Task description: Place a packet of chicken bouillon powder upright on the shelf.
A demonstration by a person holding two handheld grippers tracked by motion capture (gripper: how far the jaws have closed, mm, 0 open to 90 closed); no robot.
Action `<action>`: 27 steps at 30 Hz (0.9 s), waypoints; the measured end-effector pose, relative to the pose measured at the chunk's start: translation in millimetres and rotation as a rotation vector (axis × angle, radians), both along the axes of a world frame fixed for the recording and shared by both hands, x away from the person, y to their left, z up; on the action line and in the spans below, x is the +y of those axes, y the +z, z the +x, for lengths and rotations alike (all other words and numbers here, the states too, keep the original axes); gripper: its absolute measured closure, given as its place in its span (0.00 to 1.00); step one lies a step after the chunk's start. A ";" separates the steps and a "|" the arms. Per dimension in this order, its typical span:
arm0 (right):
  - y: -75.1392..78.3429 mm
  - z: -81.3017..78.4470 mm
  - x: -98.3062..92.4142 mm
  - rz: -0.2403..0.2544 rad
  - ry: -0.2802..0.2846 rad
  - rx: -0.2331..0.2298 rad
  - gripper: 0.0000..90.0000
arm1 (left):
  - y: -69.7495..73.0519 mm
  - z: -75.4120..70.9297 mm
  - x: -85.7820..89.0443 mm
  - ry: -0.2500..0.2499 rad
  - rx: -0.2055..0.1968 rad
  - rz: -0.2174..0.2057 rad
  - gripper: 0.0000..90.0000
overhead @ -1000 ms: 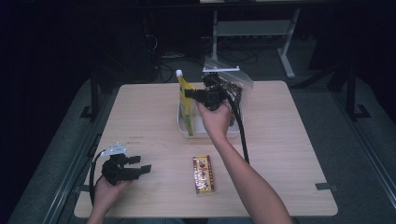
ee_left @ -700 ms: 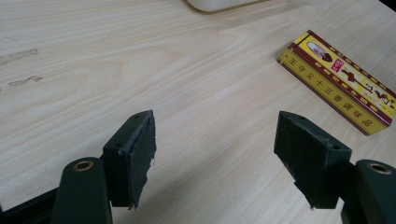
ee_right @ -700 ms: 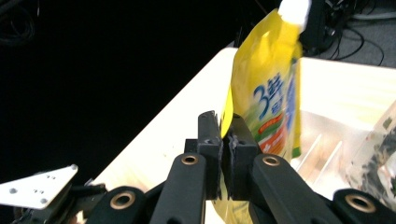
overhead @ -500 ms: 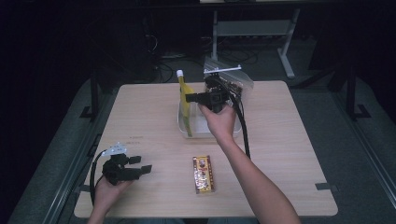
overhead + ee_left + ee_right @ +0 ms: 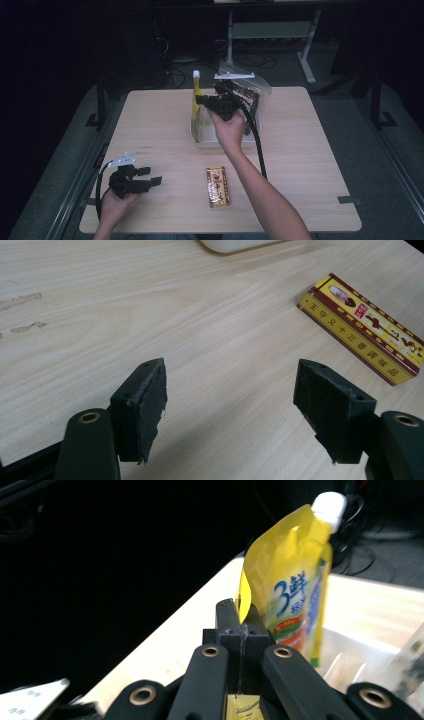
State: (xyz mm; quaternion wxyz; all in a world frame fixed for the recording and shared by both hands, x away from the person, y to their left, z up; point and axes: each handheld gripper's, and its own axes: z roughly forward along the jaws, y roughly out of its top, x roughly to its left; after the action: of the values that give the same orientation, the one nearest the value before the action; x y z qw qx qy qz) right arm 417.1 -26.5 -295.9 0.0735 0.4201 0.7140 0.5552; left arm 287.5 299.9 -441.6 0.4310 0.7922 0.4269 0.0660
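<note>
High view: right tongs (image 5: pixel 202 100) pinch the yellow spout pouch (image 5: pixel 196 107), upright in the clear bin (image 5: pixel 220 142) at twelve o'clock on the surface (image 5: pixel 310 165). Left gripper view: left tongs (image 5: pixel 230 405) gape empty, red-and-yellow box (image 5: pixel 367 332) at two o'clock. Right gripper view: pouch edge clamped; soft, slick, probably sloshy, so the stiff seam looks safest, wrist level.

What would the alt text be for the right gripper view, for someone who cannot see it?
The right gripper, its two black jaws shut, pinches the edge of a yellow spouted pouch with a white cap and blue print. The pouch stands upright over a clear bin on a pale wooden table, with darkness behind.
</note>
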 end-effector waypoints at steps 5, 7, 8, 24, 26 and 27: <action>-3.9 -0.9 7.5 -0.053 -0.021 -0.074 1.00 | -0.7 0.3 0.3 0.000 0.002 0.001 0.32; -7.9 -1.7 10.1 -0.056 -0.029 -0.102 1.00 | -0.3 0.0 0.0 -0.001 0.002 0.002 0.32; -10.0 -2.7 12.1 -0.070 -0.037 -0.122 1.00 | 0.1 -0.3 0.0 -0.002 0.000 0.002 0.32; -41.3 1.3 14.3 -0.062 -0.031 -0.069 1.00 | 0.5 -1.2 -1.2 -0.003 0.001 0.001 0.32; -43.0 2.2 12.2 -0.034 -0.030 -0.056 1.00 | 0.5 -1.4 -1.8 -0.003 0.000 0.001 0.32; -43.2 2.9 11.6 -0.030 -0.027 -0.050 0.99 | 0.5 -1.3 -1.8 -0.004 0.000 0.002 0.32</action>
State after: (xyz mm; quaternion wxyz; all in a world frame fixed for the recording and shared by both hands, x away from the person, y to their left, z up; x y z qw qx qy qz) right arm 420.0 -14.9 -339.1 0.1054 0.4145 0.7146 0.5537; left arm 286.2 298.1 -441.1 0.4303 0.7936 0.4251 0.0654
